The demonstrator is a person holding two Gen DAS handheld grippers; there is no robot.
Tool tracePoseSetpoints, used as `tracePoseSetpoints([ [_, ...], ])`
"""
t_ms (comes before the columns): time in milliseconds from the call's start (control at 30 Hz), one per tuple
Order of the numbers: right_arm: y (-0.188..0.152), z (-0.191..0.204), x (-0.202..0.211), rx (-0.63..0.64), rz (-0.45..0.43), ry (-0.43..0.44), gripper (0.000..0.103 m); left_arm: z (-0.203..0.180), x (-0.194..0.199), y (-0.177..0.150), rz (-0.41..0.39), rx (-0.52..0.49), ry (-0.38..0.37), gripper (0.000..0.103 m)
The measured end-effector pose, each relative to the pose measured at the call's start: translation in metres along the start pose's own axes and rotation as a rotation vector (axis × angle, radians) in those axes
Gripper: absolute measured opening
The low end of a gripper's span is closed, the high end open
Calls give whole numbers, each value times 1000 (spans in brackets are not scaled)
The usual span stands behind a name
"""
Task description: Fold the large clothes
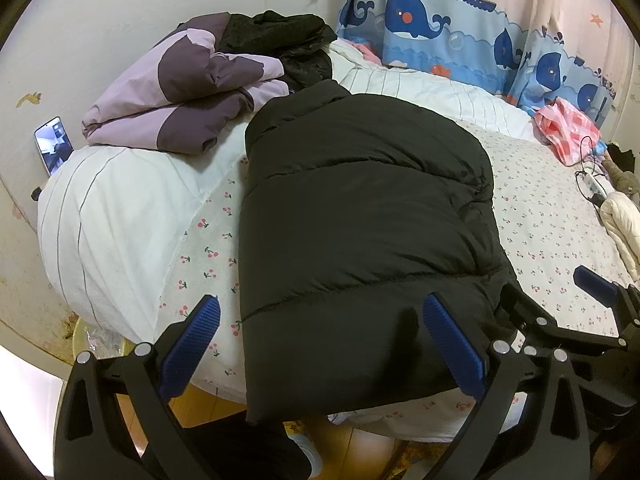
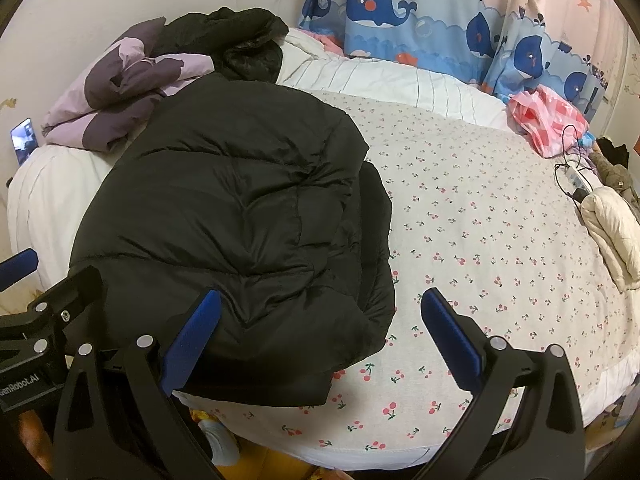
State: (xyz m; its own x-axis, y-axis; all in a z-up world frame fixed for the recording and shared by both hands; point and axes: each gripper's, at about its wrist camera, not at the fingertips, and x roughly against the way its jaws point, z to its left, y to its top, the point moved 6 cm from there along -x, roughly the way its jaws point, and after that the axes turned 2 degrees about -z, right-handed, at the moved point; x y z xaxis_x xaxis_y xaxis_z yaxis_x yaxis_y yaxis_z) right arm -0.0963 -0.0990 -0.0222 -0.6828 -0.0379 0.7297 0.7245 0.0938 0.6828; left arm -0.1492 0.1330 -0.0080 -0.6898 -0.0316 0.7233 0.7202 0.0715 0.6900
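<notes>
A black puffer jacket (image 1: 360,216) lies folded lengthwise on the cherry-print bed sheet (image 1: 560,232), its hem hanging over the near bed edge. It also shows in the right wrist view (image 2: 224,216). My left gripper (image 1: 320,312) is open and empty, hovering over the jacket's near hem. My right gripper (image 2: 320,308) is open and empty over the jacket's near right corner. The right gripper shows at the right of the left wrist view (image 1: 560,300). A left fingertip (image 2: 18,264) shows at the left of the right wrist view.
A folded purple jacket (image 1: 184,92) and a black garment (image 1: 288,40) sit at the head of the bed on a white duvet (image 1: 112,216). A pink cloth (image 2: 544,120), a cream jacket (image 2: 612,232) and a cable (image 2: 572,176) lie at the right. A phone (image 1: 54,144) leans on the wall.
</notes>
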Motion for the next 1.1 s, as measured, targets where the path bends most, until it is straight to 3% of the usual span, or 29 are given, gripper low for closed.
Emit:
tracePoseSetpoints([
  [733,-3,0,-11,-3,21,8,97,1,-6,1,-5,21,13,97],
  [900,-3,-3,-12,-16,17,12,97,3,-4,5,-30,24,23,97],
  [1033,-2,-7,-10,-29,3,14,97,4,3,9,-76,45,-31,97],
  [1100,-1,-9,-7,-40,-5,20,97,6,5,11,-85,37,1,97],
])
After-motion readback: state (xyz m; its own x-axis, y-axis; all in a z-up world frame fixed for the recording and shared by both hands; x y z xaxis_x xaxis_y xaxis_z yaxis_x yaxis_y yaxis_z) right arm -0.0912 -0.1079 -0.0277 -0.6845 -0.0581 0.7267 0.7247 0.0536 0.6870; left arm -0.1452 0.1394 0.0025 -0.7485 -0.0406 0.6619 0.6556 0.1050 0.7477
